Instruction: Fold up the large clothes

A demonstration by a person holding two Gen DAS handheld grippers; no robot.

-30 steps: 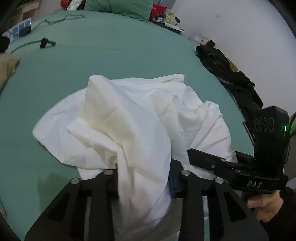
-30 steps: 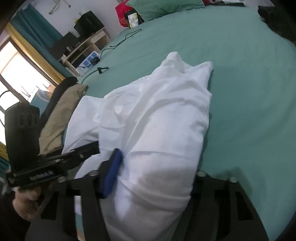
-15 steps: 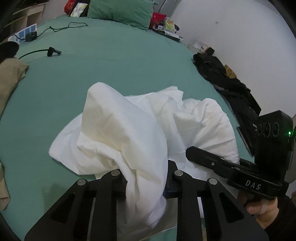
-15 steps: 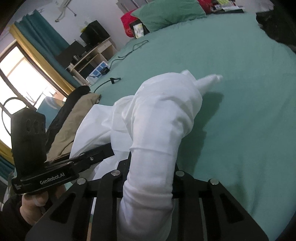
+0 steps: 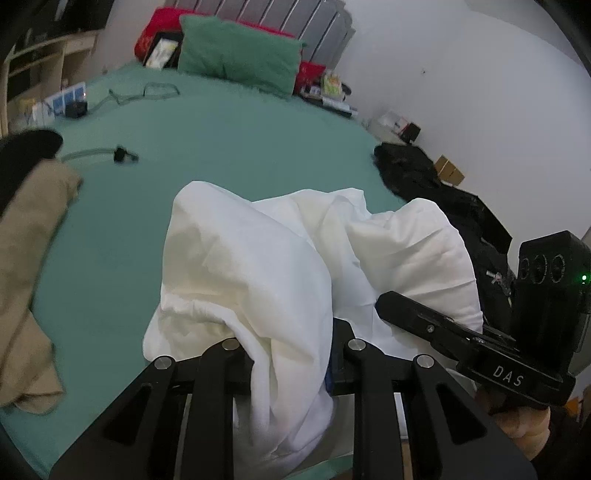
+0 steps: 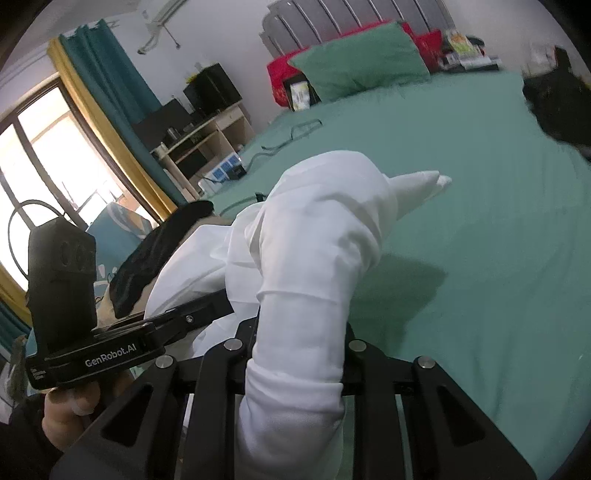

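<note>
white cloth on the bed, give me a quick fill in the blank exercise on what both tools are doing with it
1. The left tool is shut on the white ____.
2. The right tool grips a bunched part of the cloth, so ____ tools hold it.
3. The cloth hangs over a ____ bedsheet.
4. At the head of the bed, a green ____ leans against the headboard.

Missing words: cloth; both; green; pillow
</note>
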